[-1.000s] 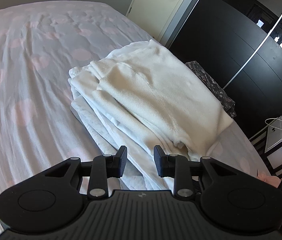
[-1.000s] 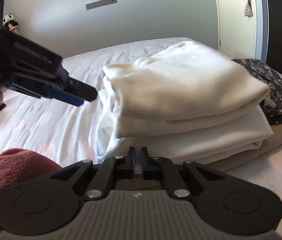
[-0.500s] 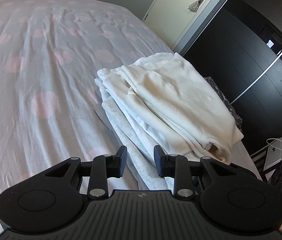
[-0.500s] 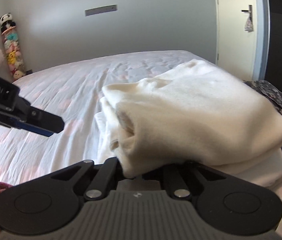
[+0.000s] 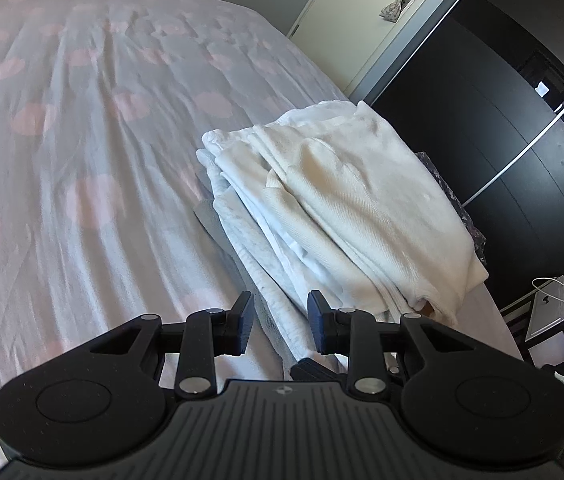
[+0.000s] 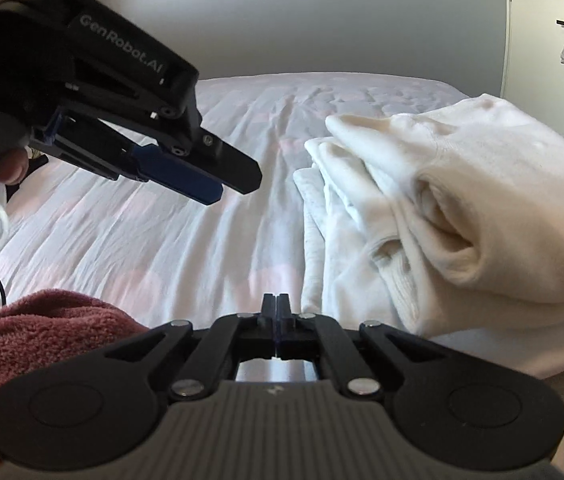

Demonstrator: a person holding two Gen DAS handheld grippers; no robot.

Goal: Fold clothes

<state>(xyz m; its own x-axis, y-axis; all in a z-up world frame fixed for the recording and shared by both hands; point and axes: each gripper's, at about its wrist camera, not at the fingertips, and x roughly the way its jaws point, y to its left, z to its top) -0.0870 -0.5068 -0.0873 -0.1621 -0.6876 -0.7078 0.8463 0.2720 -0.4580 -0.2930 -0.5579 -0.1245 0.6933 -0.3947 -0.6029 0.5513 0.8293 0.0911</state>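
A stack of folded white and cream clothes lies near the bed's right edge, a cream knit on top; it also shows in the right wrist view. My left gripper is open and empty, held above the near end of the stack. It shows from the side in the right wrist view, high over the sheet. My right gripper is shut and empty, just left of the stack's near corner. A dark red fleece garment lies at the lower left of the right wrist view.
The bed has a pale sheet with pink dots. A dark patterned cloth lies past the stack at the bed edge. A black wardrobe and a white door stand on the right. A white side table is by the bed.
My right gripper let go of the cream knit's edge and moved left, shut and empty. My left gripper backed away and rose, staying open.
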